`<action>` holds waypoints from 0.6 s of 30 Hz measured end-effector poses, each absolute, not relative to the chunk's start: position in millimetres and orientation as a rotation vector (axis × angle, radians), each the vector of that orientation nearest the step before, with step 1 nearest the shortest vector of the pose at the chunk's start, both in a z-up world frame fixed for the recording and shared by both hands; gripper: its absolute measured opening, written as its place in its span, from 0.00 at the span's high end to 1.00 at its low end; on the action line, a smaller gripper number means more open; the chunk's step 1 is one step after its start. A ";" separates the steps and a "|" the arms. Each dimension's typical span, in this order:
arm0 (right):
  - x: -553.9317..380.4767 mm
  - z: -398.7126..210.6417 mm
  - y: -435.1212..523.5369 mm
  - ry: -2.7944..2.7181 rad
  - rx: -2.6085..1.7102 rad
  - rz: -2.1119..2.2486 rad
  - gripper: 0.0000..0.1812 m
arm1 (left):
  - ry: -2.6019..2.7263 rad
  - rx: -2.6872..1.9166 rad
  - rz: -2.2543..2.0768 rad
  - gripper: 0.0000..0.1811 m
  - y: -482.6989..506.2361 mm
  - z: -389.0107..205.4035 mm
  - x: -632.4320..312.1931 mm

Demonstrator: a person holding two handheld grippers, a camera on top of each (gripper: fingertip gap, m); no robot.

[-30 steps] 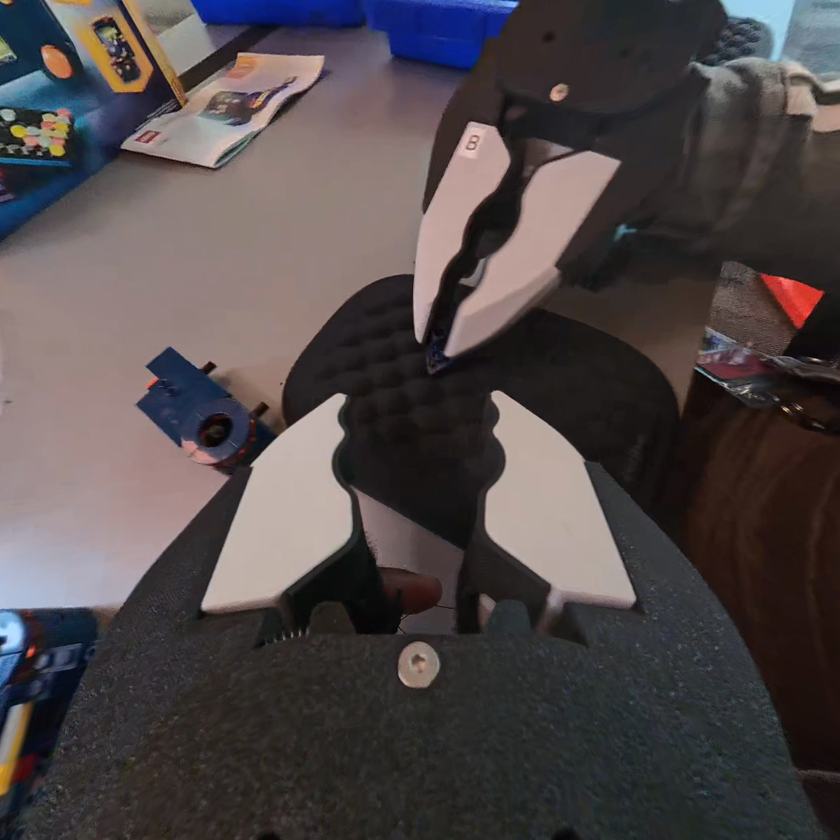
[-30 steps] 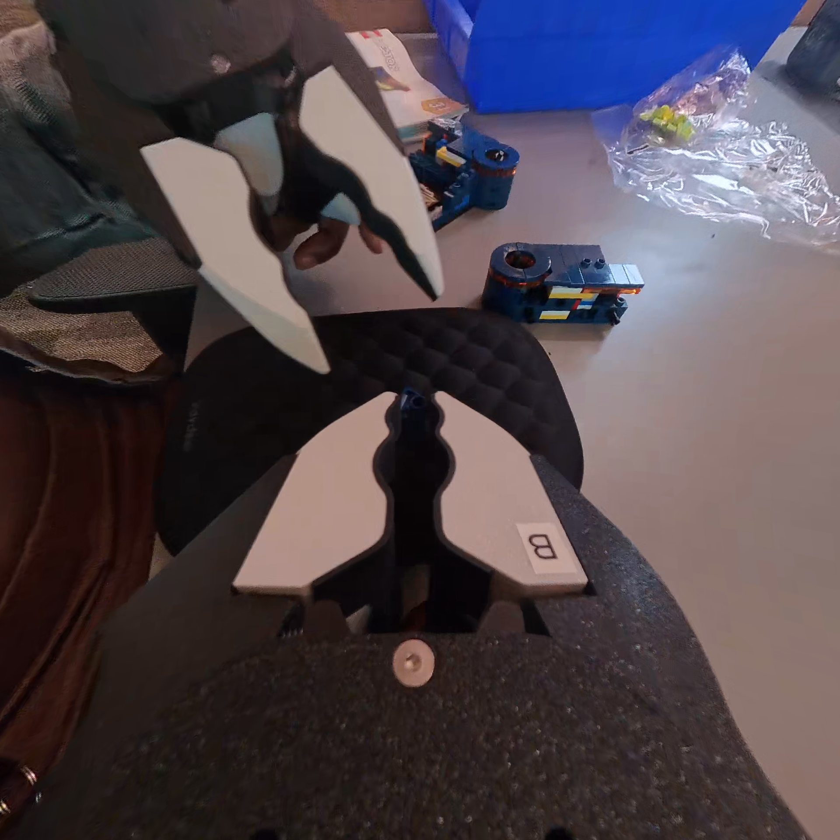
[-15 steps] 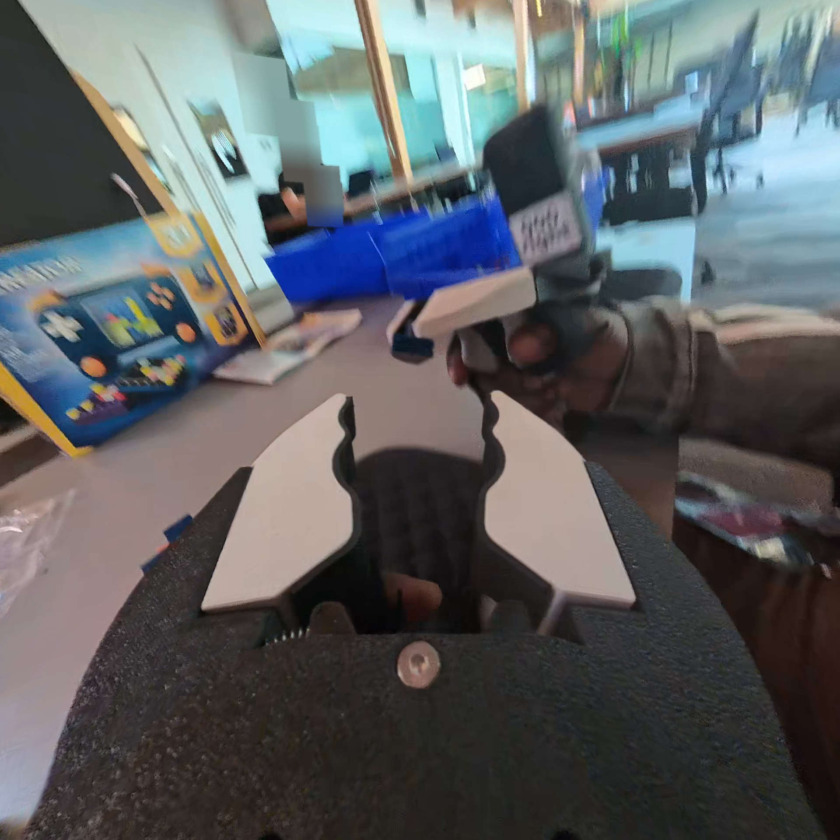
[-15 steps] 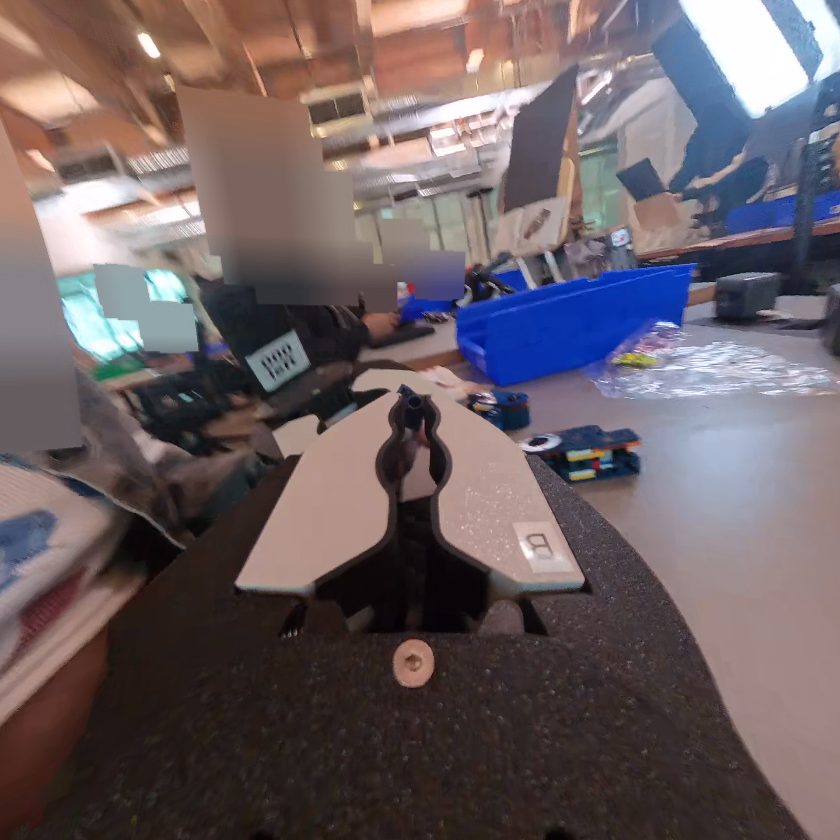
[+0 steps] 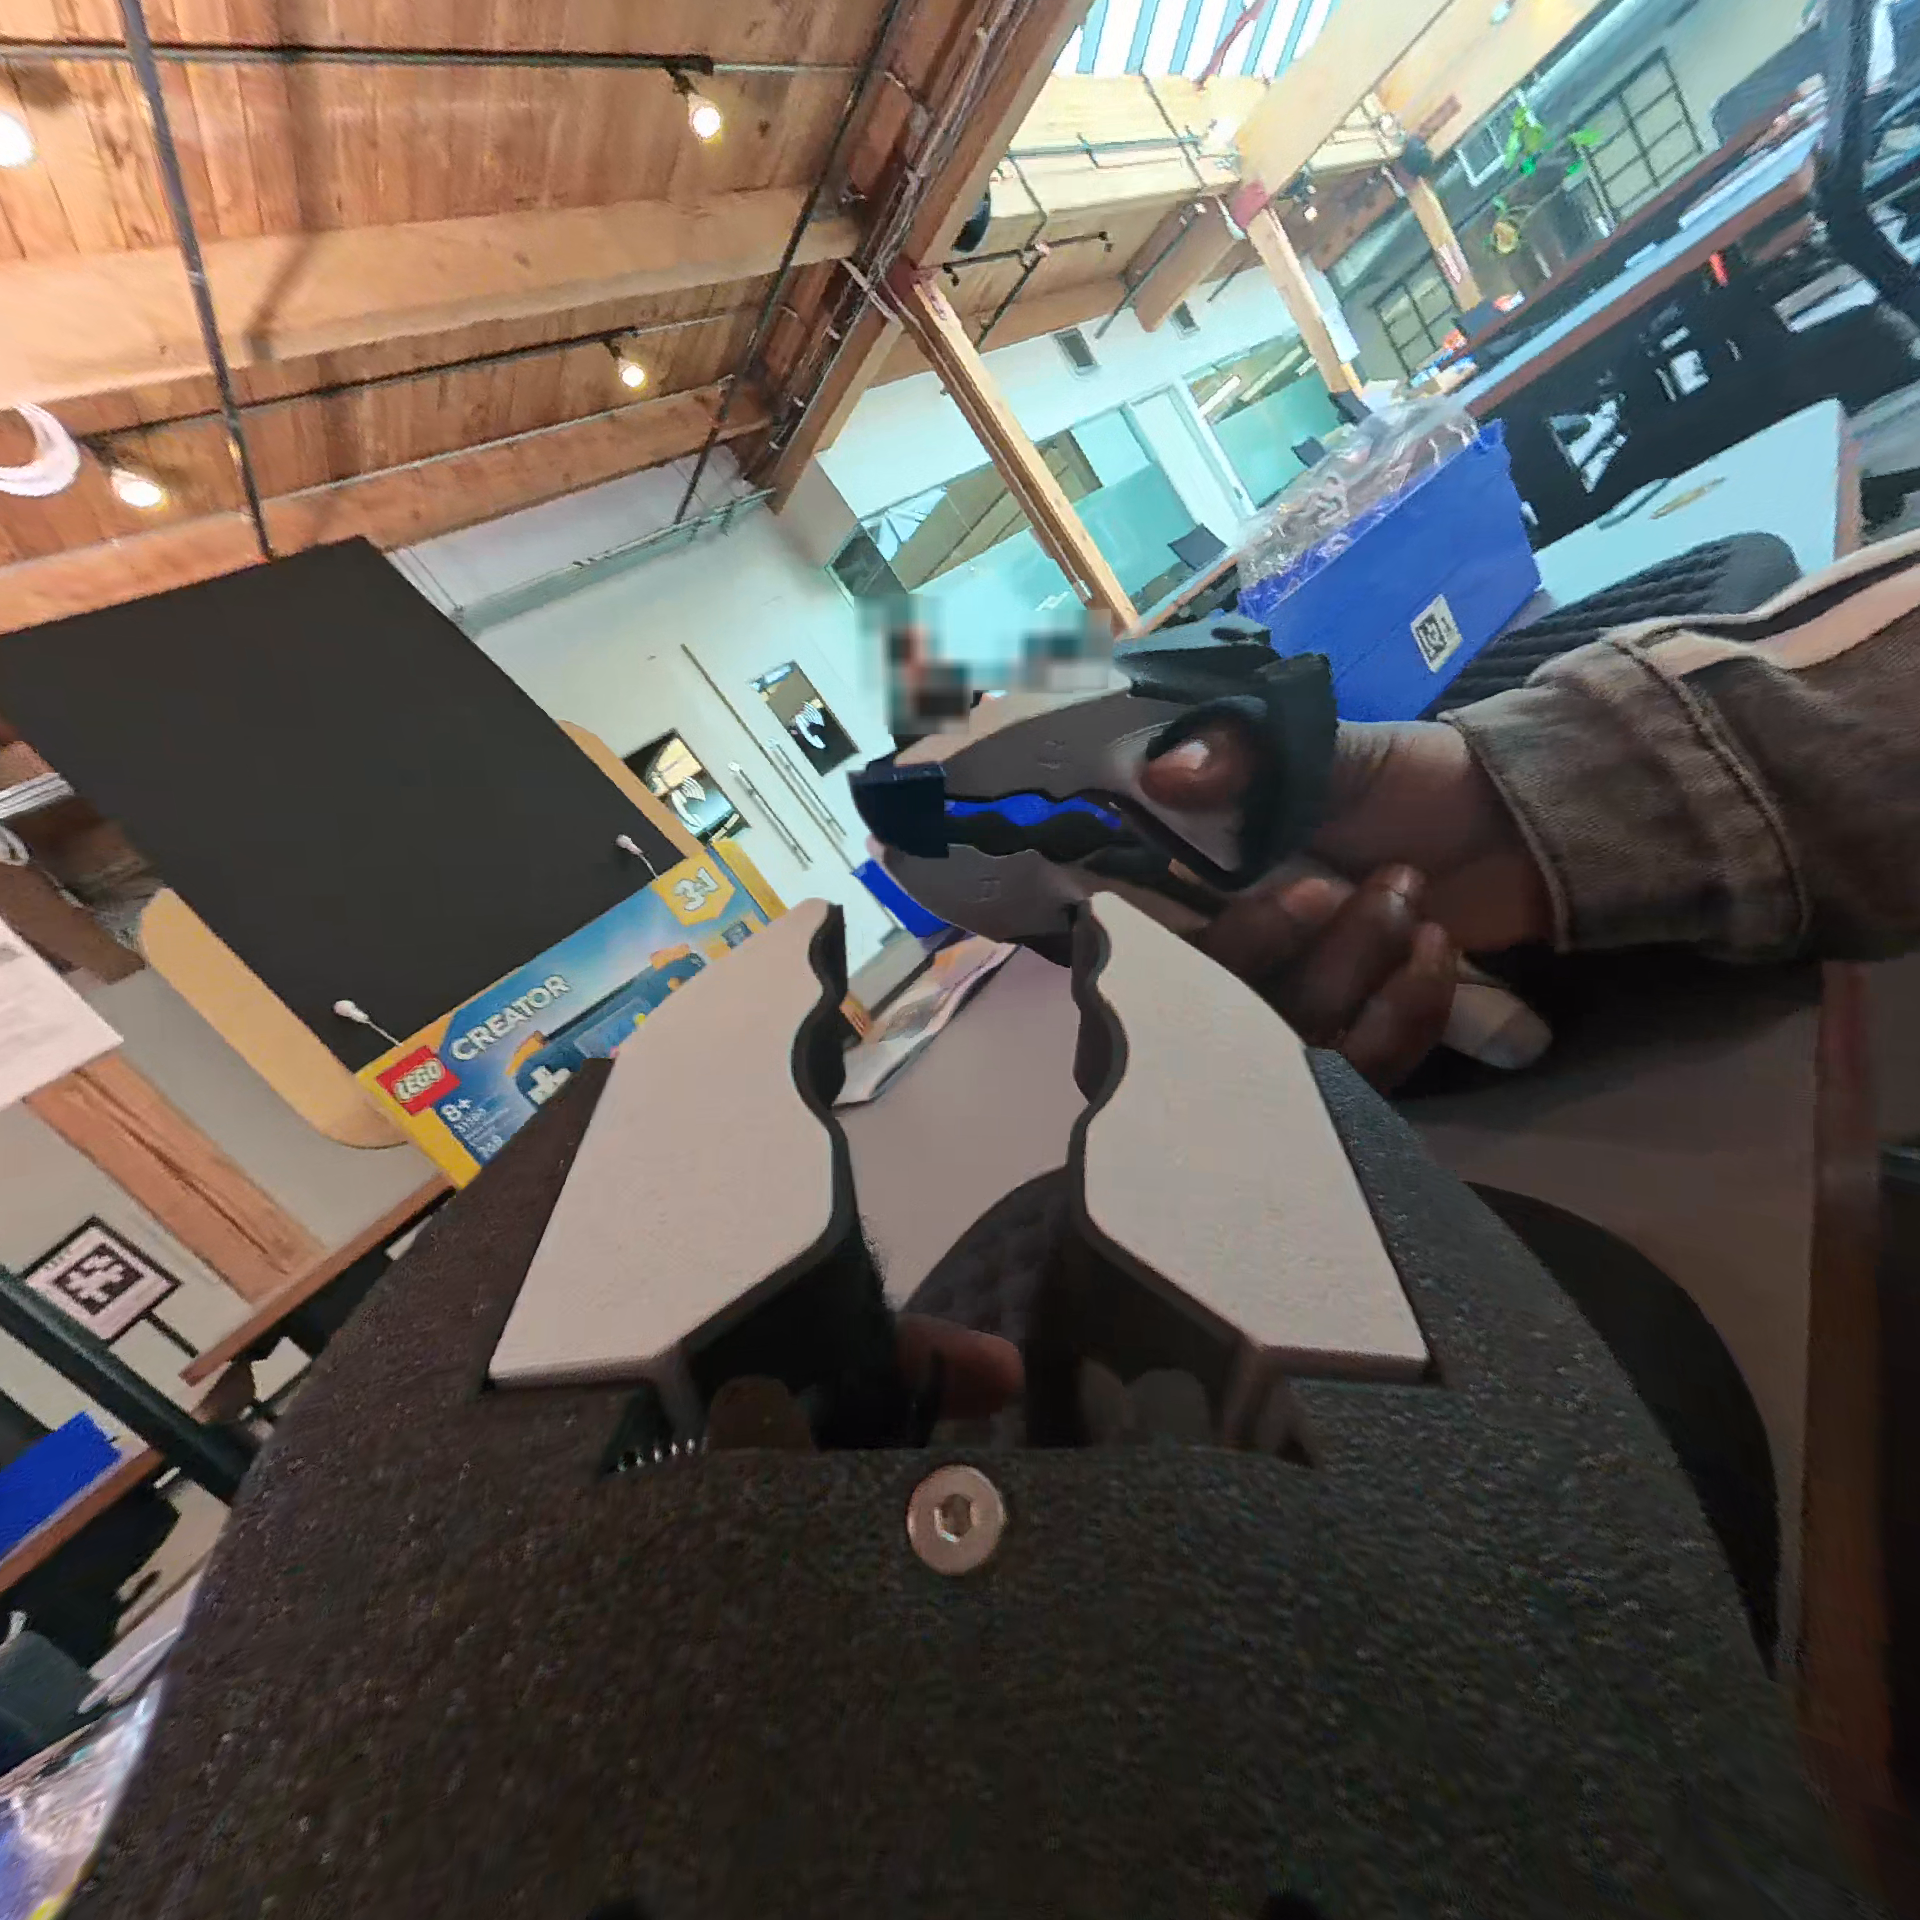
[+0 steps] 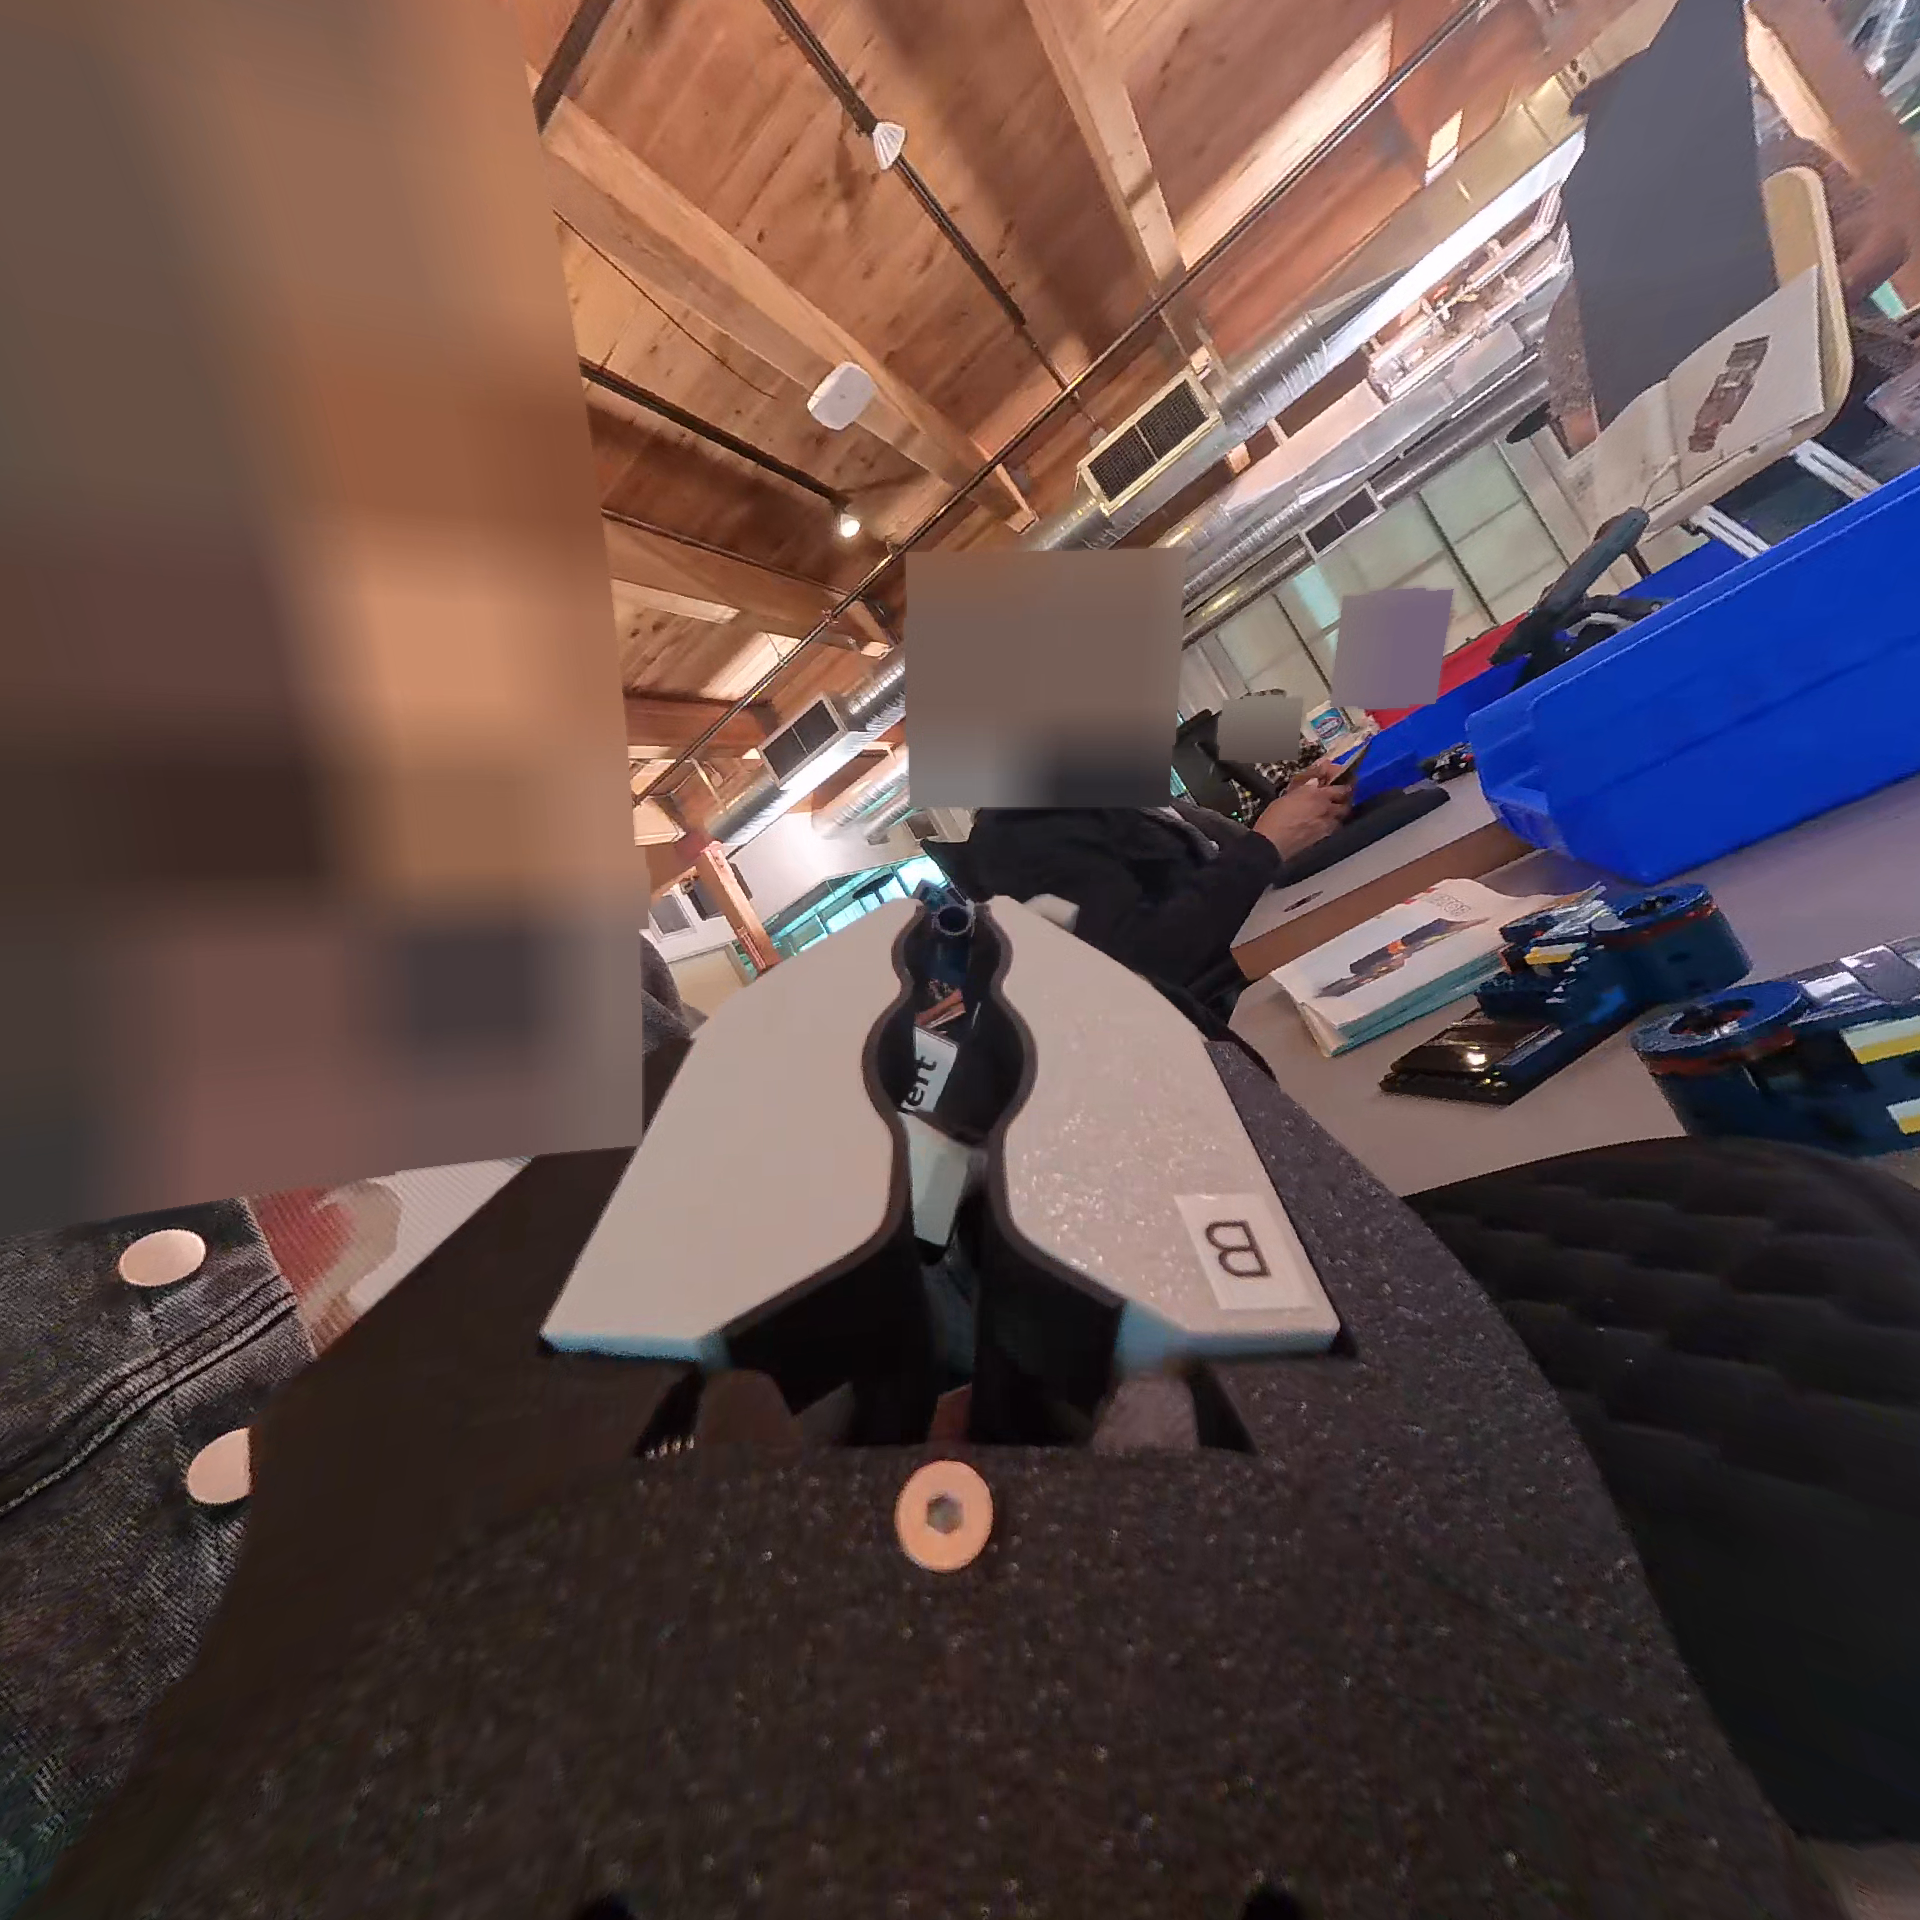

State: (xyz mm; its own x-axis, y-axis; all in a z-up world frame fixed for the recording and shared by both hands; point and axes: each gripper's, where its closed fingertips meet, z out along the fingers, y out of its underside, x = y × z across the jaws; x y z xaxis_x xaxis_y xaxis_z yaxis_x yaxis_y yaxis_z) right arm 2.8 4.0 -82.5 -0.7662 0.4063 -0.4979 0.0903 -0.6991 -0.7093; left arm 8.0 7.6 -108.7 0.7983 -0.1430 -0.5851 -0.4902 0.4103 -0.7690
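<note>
1. While raised off the desk (image 5: pixel 966 1122), the left hand-held gripper (image 5: pixel 951 940) gapes wide, empty.
2. Right hand-held gripper (image 6: pixel 951 920): pinching a small dark-blue brick piece (image 5: pixel 902 805), mid-air, just beyond the left fingertips.
3. Blue brick assemblies (image 6: pixel 1766 1049): on desk, well apart.

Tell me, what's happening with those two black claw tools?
A person holds one gripper in each hand, both raised above a grey table. The right gripper is pinched shut on a small dark blue brick. The left gripper is open and empty. Blue brick assemblies and a booklet lie on the table.
</note>
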 end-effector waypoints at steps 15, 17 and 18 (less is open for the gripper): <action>-3.8 -93.2 -7.6 -1.228 -1.045 2.530 0.96 | 0.616 -1.071 0.326 0.88 1.5 -98.6 4.4; -3.7 -93.7 -8.5 -1.237 -1.044 2.529 0.96 | 0.608 -1.071 0.322 0.91 0.6 -97.8 3.5; -3.8 -93.8 -8.8 -1.240 -1.044 2.527 0.96 | 0.606 -1.076 0.310 0.91 0.1 -98.0 3.4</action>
